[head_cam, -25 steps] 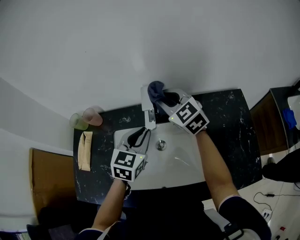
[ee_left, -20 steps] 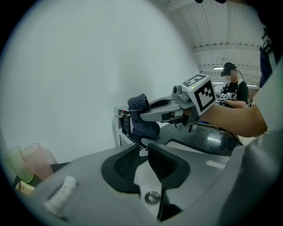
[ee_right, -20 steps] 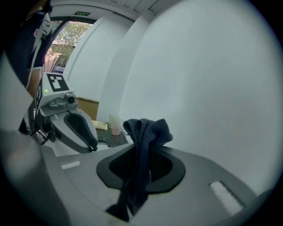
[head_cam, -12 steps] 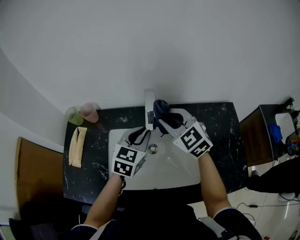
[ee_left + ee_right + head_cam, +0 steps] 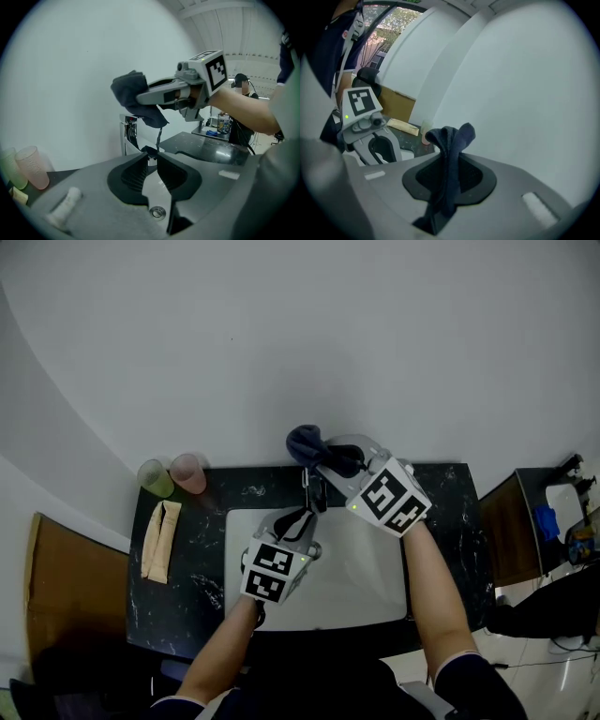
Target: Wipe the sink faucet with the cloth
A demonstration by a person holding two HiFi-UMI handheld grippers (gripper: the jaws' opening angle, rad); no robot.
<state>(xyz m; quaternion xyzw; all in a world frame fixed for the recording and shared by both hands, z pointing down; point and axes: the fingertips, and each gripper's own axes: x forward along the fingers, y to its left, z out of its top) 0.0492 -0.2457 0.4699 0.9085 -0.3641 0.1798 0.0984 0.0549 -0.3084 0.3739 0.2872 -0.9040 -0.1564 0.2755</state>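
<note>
Right tongs (image 5: 328,461) clamp the cloth (image 5: 302,439) just above the faucet (image 5: 309,487), mid back edge of the worktop (image 5: 441,512). Left tongs (image 5: 302,519) are narrow, pinching its tip. Imo the person should lower the cloth onto it & rub w/ light pressure.

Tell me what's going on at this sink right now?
A person stands at a white sink with a gripper in each hand. The right gripper is shut on a dark blue cloth, which hangs in the air just above the chrome faucet rather than pressed against it. The left gripper has its jaws closed round the tip of the faucet's spout, apparently steadying it. No wiping contact shows at this moment.
</note>
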